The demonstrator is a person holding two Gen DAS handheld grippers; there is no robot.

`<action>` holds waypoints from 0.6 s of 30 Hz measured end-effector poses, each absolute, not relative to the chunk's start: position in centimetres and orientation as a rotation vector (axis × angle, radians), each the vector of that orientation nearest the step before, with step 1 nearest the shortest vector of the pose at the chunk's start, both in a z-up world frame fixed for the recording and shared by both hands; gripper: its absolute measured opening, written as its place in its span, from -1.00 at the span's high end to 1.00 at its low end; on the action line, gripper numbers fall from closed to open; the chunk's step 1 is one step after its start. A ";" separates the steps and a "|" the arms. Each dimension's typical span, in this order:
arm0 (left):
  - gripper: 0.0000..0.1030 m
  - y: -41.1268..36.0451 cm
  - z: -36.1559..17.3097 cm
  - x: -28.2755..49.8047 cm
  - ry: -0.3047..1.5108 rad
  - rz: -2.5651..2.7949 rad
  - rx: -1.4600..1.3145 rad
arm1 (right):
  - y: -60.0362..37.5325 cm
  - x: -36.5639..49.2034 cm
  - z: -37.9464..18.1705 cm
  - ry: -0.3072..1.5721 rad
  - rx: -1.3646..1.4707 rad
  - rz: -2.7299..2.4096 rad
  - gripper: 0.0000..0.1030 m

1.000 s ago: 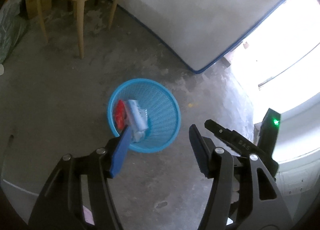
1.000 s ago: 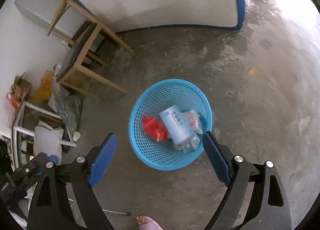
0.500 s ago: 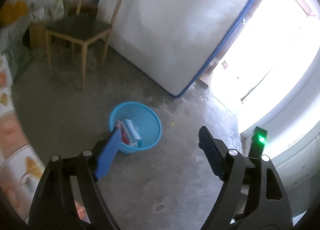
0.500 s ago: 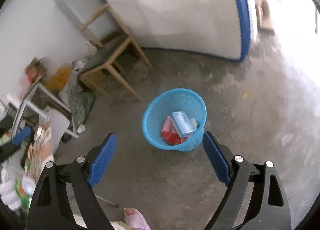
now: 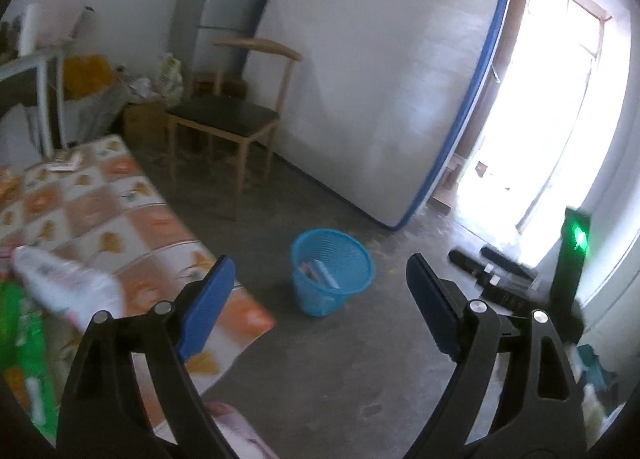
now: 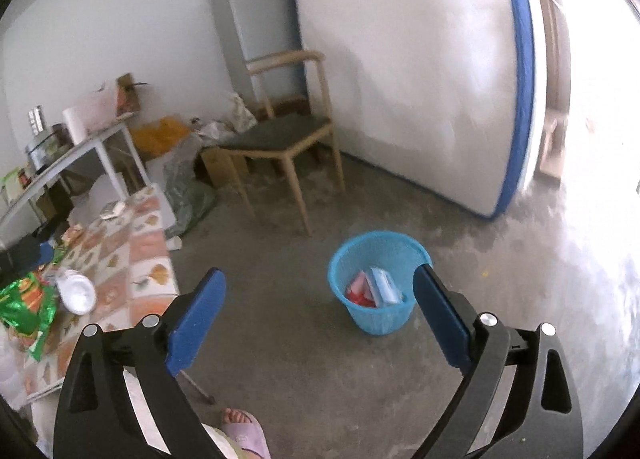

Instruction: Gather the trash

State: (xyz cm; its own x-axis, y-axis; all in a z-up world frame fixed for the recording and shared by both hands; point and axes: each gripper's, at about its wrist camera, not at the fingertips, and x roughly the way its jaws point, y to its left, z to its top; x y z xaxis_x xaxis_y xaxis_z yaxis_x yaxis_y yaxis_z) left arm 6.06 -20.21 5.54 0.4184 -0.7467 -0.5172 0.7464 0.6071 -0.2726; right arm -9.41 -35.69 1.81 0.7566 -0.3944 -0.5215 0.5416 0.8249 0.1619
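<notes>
Left tool [image 5: 320, 287] and right tool [image 6: 320, 299] both spread wide, jaws just opened further, nothing between them. Round blue plastic mesh basket [image 6: 416, 255] upright on the bare grey concrete floor [image 6: 280, 339], holding a red wrapper [image 6: 358, 291] and a pale blue packet [image 6: 384, 285], beyond both tools, near the wooden chair [image 6: 280, 139].

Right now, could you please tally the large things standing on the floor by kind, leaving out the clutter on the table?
Basket: 1
Chair: 1
Mattress: 1
Fridge: 1
Total: 4
</notes>
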 end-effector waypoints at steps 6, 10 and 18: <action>-0.64 -11.5 5.7 4.1 0.578 -0.785 0.005 | -30.8 -6.7 4.2 0.456 0.293 -0.369 -0.79; -0.65 -6.4 5.3 3.1 0.562 -0.670 -0.013 | -27.1 -3.7 4.9 0.486 0.286 -0.251 -0.79; -0.65 1.3 2.9 3.0 0.566 -0.476 -0.099 | -19.6 1.9 5.3 0.553 0.256 -0.026 -0.79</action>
State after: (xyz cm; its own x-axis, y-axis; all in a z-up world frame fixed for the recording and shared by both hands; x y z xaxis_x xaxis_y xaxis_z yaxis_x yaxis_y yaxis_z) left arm 2.99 1.27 2.92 0.7390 -0.4598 -0.4924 0.4061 0.8872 -0.2190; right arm 1.85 -19.58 5.30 0.8512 0.0439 -0.5230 0.0932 0.9680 0.2330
